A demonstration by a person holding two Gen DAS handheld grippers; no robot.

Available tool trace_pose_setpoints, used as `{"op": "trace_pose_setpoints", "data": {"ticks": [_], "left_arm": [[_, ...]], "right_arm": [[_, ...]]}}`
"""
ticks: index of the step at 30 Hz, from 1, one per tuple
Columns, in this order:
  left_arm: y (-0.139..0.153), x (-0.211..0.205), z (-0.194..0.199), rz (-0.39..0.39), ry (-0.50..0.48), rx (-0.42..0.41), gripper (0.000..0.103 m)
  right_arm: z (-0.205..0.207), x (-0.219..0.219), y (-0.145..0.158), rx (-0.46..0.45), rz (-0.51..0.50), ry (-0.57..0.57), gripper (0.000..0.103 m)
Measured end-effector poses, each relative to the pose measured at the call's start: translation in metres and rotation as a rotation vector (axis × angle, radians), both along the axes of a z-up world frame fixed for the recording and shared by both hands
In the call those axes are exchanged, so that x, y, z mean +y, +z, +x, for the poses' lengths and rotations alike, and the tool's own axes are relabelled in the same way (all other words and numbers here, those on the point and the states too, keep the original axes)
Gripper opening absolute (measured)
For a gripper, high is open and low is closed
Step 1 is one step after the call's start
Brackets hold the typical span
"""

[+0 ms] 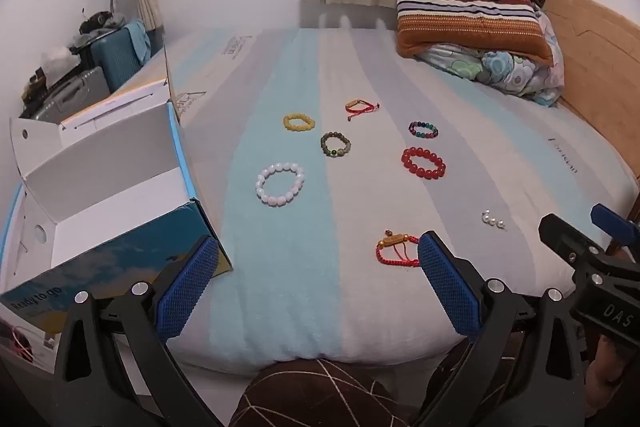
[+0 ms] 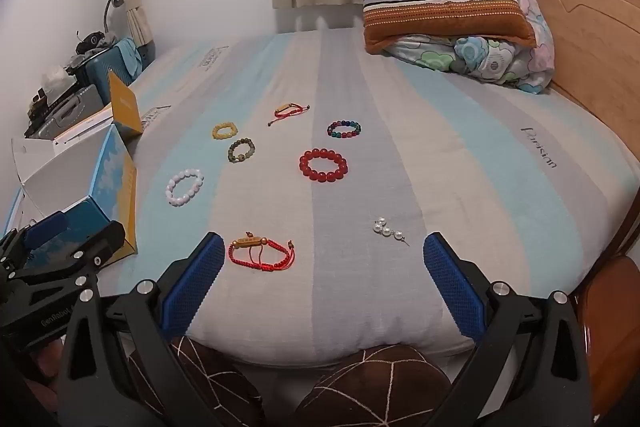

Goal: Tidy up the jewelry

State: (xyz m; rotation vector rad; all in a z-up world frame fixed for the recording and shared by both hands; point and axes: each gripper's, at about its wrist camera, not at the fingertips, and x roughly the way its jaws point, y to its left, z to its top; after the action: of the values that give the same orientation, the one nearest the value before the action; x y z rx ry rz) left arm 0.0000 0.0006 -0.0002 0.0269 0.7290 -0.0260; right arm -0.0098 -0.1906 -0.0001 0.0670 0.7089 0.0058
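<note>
My knees, in brown trousers (image 2: pixel 372 383) with thin pale lines, are pressing up against the edge of the bed (image 2: pixel 320 327). I am holding my left hand-held gripper (image 1: pixel 318 279) and my right hand-held gripper (image 2: pixel 322 279) just above that near edge, both tilting down toward the striped sheet, both spread wide and grasping nothing.

Nearest to me, a red cord bracelet (image 2: pixel 260 251) with a gold bar is lying flat, close to the left finger of my right hand-held gripper but not touching it. A little to its right, a small cluster of pearl beads (image 2: pixel 387 230) is resting on a grey stripe. At my left, an open blue and white cardboard box (image 1: pixel 120 187) is sitting on the edge of the bed, its inside showing white.

Farther out, a white bead bracelet (image 2: pixel 184 187) is lying near the box, and a red bead bracelet (image 2: pixel 323 165) is lying well apart from it toward the middle. Beyond those, an olive-green bead bracelet (image 2: pixel 241 150) and a yellow bead bracelet (image 2: pixel 225 130) are sitting close together, with a multicoloured bead bracelet (image 2: pixel 344 129) off to their right. A second red cord bracelet (image 2: pixel 290 110) is lying farthest of all.

At the head of the bed, a striped pillow (image 2: pixel 444 15) is sitting on a floral quilt (image 2: pixel 480 61).
</note>
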Motion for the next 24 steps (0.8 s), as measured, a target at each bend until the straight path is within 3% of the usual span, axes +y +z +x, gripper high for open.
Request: {"op": "trace_pose_setpoints", "data": {"ticks": [24], "left_arm": [[-0.0027,0.0028,-0.0024,-0.031,-0.009,0.004,0.097]], "right_arm": [[0.0022,0.0077,-0.0042,0.001,0.000,0.001,0.096]]}}
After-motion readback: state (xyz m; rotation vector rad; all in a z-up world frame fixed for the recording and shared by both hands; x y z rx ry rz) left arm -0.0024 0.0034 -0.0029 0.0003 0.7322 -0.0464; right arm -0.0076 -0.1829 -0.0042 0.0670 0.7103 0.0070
